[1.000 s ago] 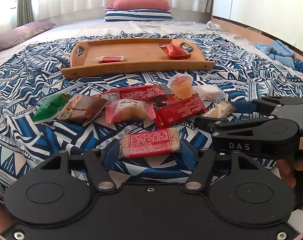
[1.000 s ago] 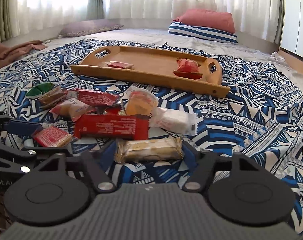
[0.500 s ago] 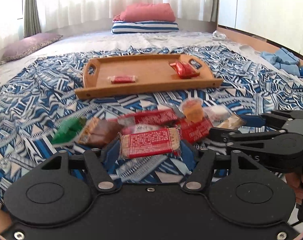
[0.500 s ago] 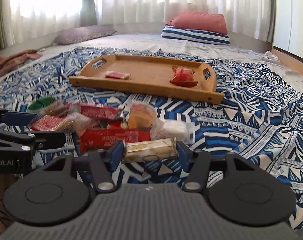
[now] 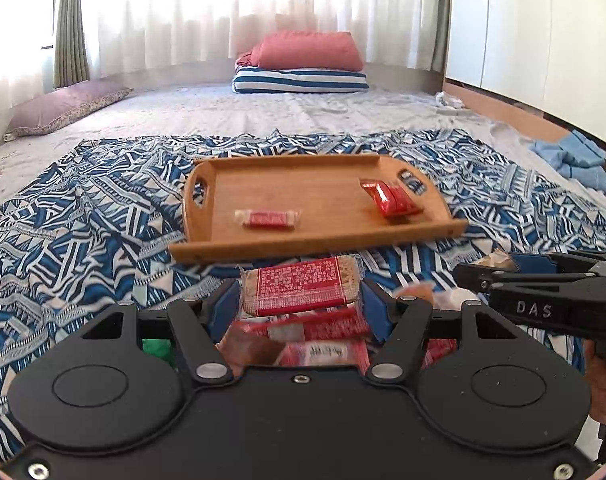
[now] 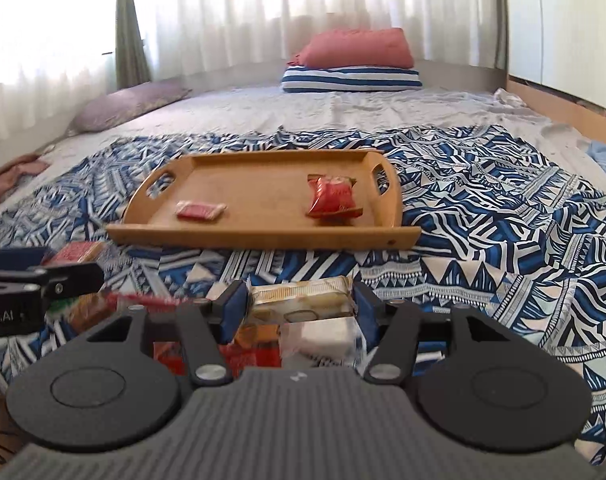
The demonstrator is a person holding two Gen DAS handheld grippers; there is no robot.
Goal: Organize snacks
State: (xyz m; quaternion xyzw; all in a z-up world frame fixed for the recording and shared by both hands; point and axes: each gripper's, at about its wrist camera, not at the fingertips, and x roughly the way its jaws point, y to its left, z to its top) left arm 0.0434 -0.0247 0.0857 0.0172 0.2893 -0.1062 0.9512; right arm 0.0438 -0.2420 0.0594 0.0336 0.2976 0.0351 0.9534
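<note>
**Carrying two bars at once toward a shallow tray**

Gripped across its short ends, a flat red-wrapped rectangular snack bar [image 5: 301,287] was seen at lower centre of the left wrist view, clamped between the blue pads of the left gripper [image 5: 301,300]. In the right wrist view, a pale yellow clear-wrapped biscuit bar [image 6: 301,298] was held the same way by the right gripper [image 6: 301,304], at lower centre. Both bars were raised above the heap of remaining snack packets [image 5: 315,340] lying on the blue-and-white patterned blanket [image 5: 83,216].

The shallow wooden handled tray [image 5: 263,246] was seen at mid-frame, ahead of both bars. A small red-and-clear wrapped candy [image 5: 267,219] lay left of its centre and a crinkled red foil packet [image 5: 391,200] lay near its right handle.

Several risks were judged likely. The slick wrappers could be let slip, since only the ends were pinched. The tray's raised near rim could be clipped if the bars were brought in low, and the tray could be pushed along the soft blanket. With the two grippers held close side by side, a collision could be caused. The packets already in the tray could be knocked if the bars were released over them.
</note>
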